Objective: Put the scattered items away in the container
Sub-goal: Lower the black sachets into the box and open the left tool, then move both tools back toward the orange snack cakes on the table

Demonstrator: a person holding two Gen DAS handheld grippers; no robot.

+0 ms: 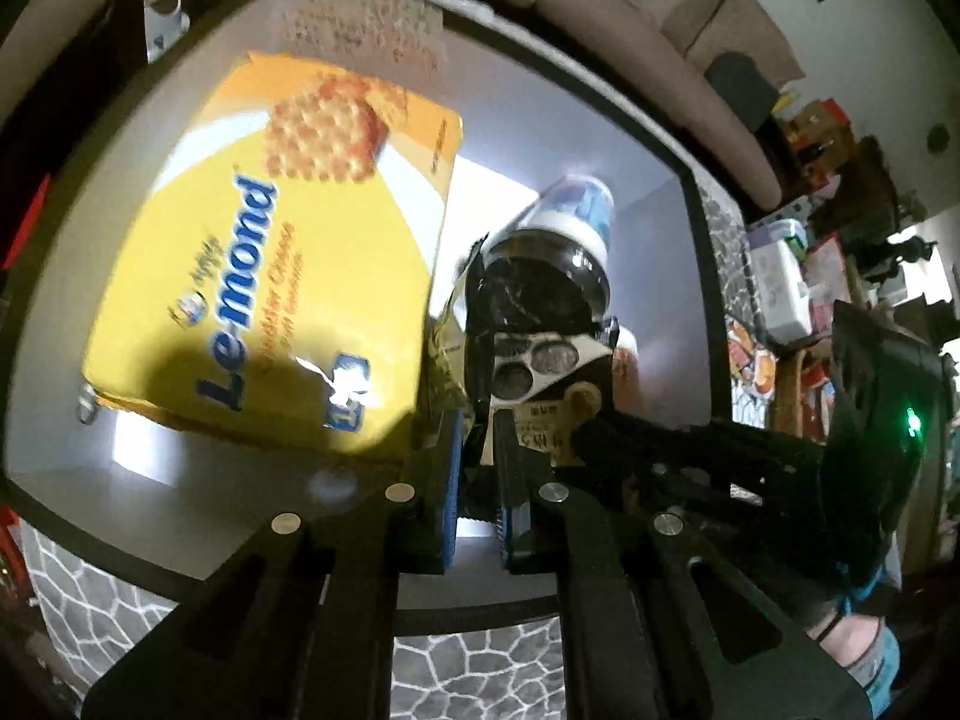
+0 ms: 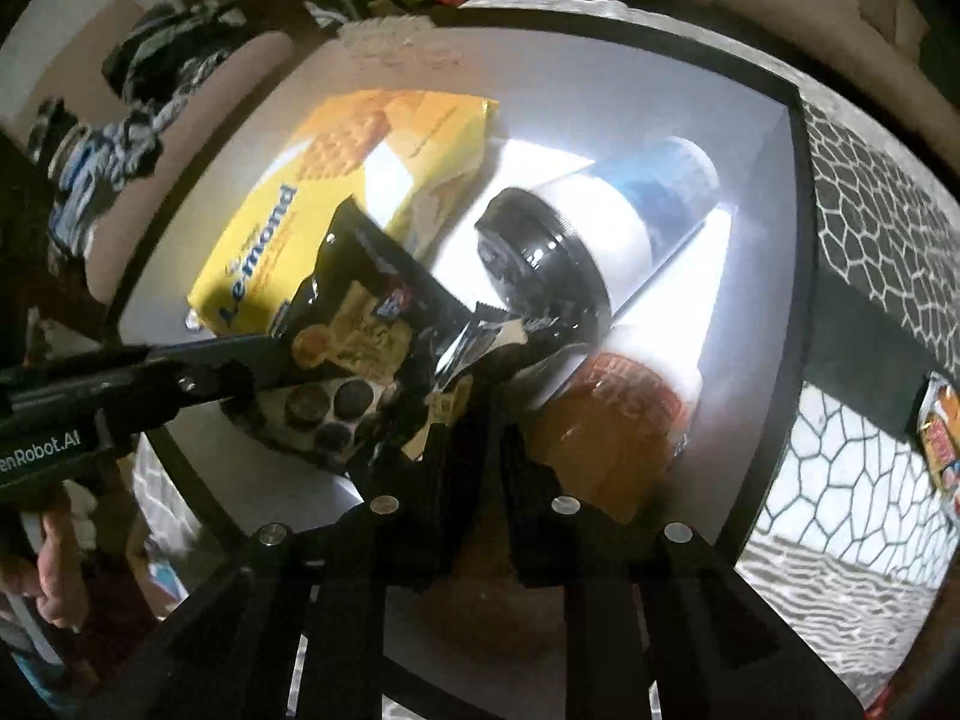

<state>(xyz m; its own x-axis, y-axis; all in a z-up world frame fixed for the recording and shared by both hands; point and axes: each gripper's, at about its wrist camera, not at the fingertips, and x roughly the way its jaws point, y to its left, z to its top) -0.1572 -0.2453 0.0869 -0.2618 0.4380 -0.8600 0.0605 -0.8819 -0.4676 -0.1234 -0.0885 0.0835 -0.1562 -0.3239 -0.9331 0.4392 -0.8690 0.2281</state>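
My left tool [image 1: 480, 498] is clenched on the lower edge of a black cookie packet [image 1: 534, 354], and my right tool [image 2: 474, 420] is pinched on the same packet [image 2: 372, 330] from its other side. I judge I hold it with both so the limp foil stays spread over the container [image 1: 696, 228] and does not fold or snag on its dark rim as it goes in.

Around the packet, the container already holds a yellow Le-mond biscuit box [image 1: 270, 276] lying flat, a white bottle with a black cap [image 2: 606, 228] on its side, and an orange-labelled bottle [image 2: 612, 420] just beside it. So the packet is above the bin's floor, over these things.

My left view shows the packet end-on, hiding most of the bottles, and my right tool's body with a green light. My right view lays the packet's face and both bottles open, and also shows one more snack packet [image 2: 939, 438] outside on the patterned cloth, not yet gathered.
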